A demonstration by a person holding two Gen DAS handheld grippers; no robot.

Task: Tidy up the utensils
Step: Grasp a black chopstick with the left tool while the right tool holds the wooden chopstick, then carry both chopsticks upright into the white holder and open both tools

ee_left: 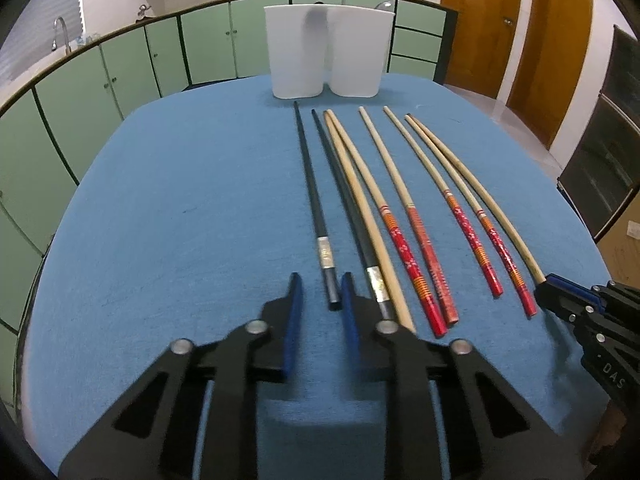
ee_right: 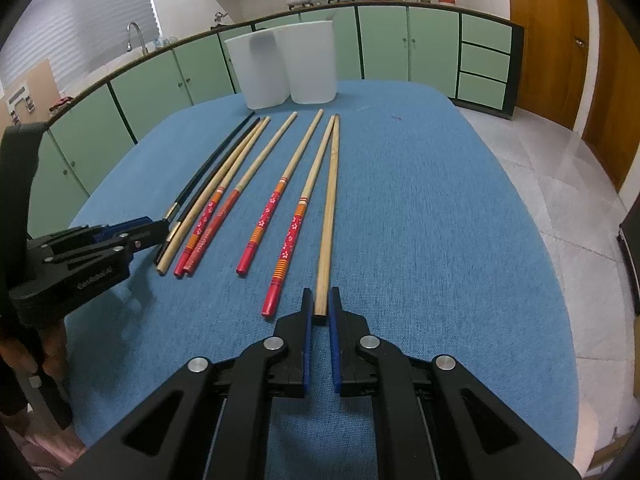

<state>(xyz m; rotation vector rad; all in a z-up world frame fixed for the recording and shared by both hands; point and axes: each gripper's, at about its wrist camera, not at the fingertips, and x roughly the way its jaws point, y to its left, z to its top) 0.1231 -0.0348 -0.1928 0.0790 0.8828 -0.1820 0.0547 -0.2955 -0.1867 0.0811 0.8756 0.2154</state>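
- Left gripper point(ee_left: 321, 280): jaws spread, straddling the butt end of the long black chopstick with a silver band point(ee_left: 310, 184). The stick sits close to the right-hand pad, with a clear gap to the left-hand one, so there is no pinch yet.
- Right gripper point(ee_right: 321, 296): pressed together on the butt end of the plain pale bamboo chopstick point(ee_right: 330, 200), which lies flat and points straight ahead of the fingers.
- Step in hand, as judged: take one stick per gripper for sorting into the two tall white plastic tubs point(ee_left: 296, 52), which stand side by side far ahead of both grippers.
- To do it well, the left should centre the black stick between its pads before closing — an off-centre bite would likely roll it sideways. Each stick should be lifted butt first and kept in line with its fingers.
- In the way: a second black chopstick point(ee_left: 340, 192) lies just right of the left gripper's right finger, touching another bamboo stick, and may get nudged.
- Red-patterned bamboo chopsticks point(ee_right: 268, 212) lie between the two grippers on the blue cloth-covered table point(ee_left: 180, 200) — untouched.
- A red-ended stick lies just left of the right gripper's catch, so that one should be lifted straight up.
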